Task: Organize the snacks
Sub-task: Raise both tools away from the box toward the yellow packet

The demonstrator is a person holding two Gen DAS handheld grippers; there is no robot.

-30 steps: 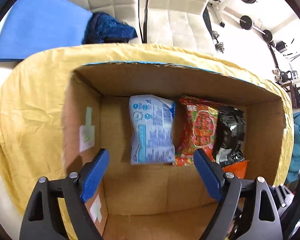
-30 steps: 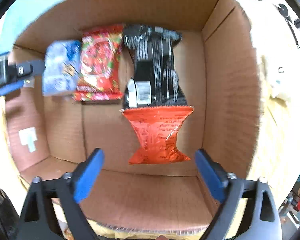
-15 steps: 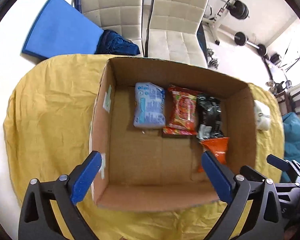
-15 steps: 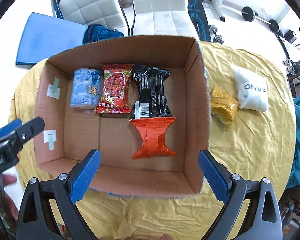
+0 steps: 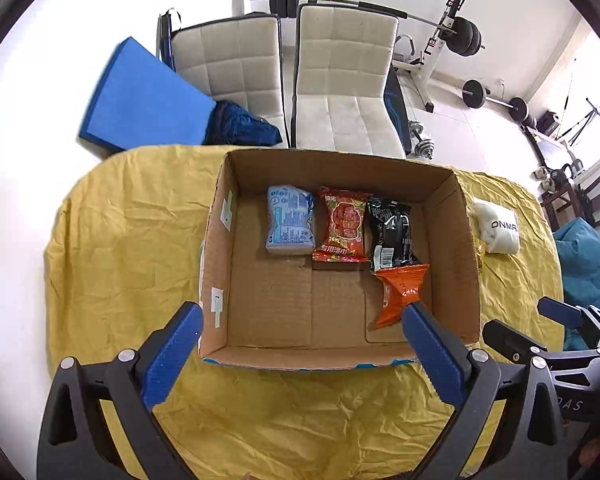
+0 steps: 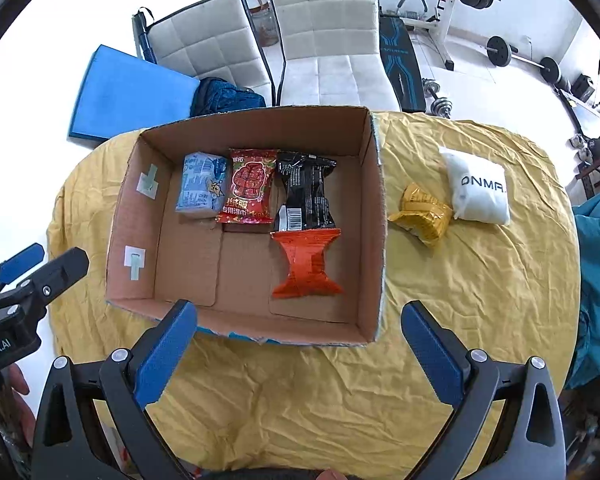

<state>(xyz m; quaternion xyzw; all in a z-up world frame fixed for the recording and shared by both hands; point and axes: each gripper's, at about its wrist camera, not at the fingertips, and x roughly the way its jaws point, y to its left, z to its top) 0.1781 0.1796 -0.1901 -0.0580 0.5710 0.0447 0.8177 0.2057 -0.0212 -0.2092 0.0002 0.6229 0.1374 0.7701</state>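
Note:
An open cardboard box (image 5: 216,248) (image 6: 374,216) sits on a yellow tablecloth. Inside lie a light blue packet (image 5: 289,226) (image 6: 199,189), a red packet (image 5: 343,229) (image 6: 249,187), a black packet (image 5: 392,233) (image 6: 306,192) and an orange packet (image 5: 398,294) (image 6: 307,265). On the cloth to the right of the box rest a yellow packet (image 6: 422,210) and a white packet (image 5: 498,229) (image 6: 478,187). My left gripper (image 5: 300,354) is open and empty, above the box's near wall. My right gripper (image 6: 300,354) is open and empty too, near the box's front right corner.
Two white chairs (image 5: 340,80) stand behind the table, with a blue mat (image 5: 140,100) and dark blue cloth (image 5: 240,128) at the left. Weights and a bench (image 6: 400,60) fill the back right. A teal cloth (image 6: 596,280) hangs at the right table edge.
Both grippers have pulled up and back out of the box, so the whole box and table now show. The orange packet stays lying in the box.

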